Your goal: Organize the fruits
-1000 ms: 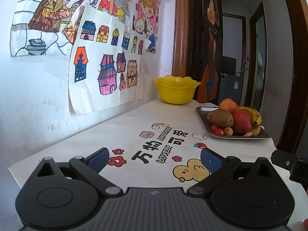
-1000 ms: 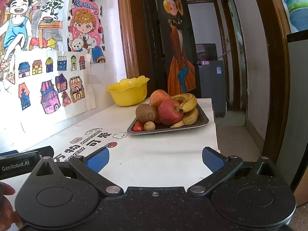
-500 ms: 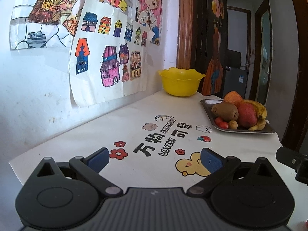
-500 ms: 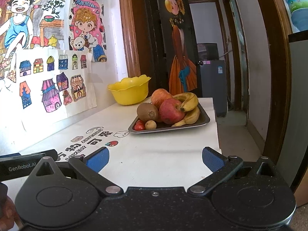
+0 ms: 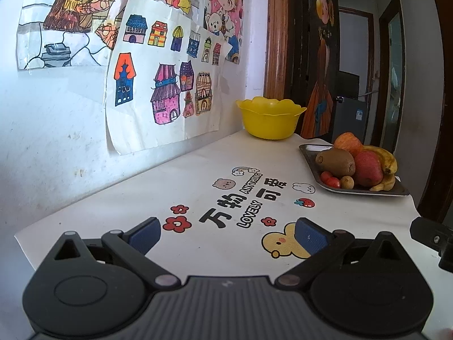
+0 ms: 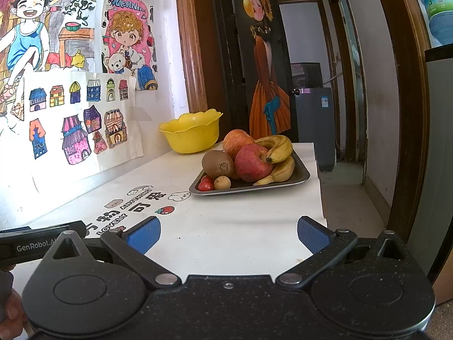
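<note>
Left gripper (image 5: 228, 233) held low over the white printed tablecloth (image 5: 198, 175), jaws spread wide, nothing between the blue pads (image 5: 144, 233). Right gripper (image 6: 228, 233) likewise wide apart and empty, above the bare near stretch of the cloth.

Only from the left wrist: the full print on the cloth, with a yellow duck (image 5: 280, 243) partly behind the right-hand pad, red flowers, and black lettering. Also a black corner of the other gripper at the right edge. Only from the right wrist: the table's far right edge, the floor beyond it, a grey appliance (image 6: 314, 127) down the hallway, and a water bottle (image 6: 438, 5) top right. At lower left, the other gripper's black body marked "GenRobot".

In both: metal tray (image 6: 300, 177) well ahead near the table's right edge, piled with a kiwi (image 6: 218, 164), two apples (image 6: 250, 161), bananas (image 6: 279, 148), cherry tomatoes (image 6: 205, 185) and a small brown fruit (image 6: 222, 182). Yellow bowl (image 6: 191, 136) just beyond the tray, against the wall. Children's drawings (image 5: 164, 79) taped along the wall; nothing lying between grippers and tray.
</note>
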`<move>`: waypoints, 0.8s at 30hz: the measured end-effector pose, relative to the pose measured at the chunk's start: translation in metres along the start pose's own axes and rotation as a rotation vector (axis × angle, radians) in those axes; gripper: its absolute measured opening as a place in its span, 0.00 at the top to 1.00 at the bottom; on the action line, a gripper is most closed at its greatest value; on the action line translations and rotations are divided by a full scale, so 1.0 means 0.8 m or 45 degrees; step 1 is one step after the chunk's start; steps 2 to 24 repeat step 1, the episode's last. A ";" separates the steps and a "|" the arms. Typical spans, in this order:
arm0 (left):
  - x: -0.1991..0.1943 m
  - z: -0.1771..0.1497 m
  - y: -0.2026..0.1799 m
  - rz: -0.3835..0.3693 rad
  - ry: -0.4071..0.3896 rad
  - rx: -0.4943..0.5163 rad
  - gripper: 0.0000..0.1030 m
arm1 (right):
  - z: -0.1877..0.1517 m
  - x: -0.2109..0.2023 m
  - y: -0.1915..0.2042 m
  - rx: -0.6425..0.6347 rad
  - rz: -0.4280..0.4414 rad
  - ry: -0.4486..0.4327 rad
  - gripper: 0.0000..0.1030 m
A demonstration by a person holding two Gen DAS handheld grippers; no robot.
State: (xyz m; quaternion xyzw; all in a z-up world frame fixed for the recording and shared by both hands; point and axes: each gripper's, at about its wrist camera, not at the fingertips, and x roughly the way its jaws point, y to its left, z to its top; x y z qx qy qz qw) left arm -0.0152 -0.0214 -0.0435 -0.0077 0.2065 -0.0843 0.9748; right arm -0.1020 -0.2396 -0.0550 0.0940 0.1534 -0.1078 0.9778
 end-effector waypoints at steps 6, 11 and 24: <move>0.000 0.000 0.000 0.000 0.000 0.001 0.00 | 0.000 0.000 0.000 0.000 0.000 0.000 0.01; 0.000 0.000 0.000 0.000 0.000 0.001 0.00 | 0.000 0.000 0.000 0.000 0.000 0.000 0.01; 0.000 0.000 0.000 0.000 0.000 0.001 0.00 | 0.000 0.000 0.000 0.000 0.000 0.000 0.01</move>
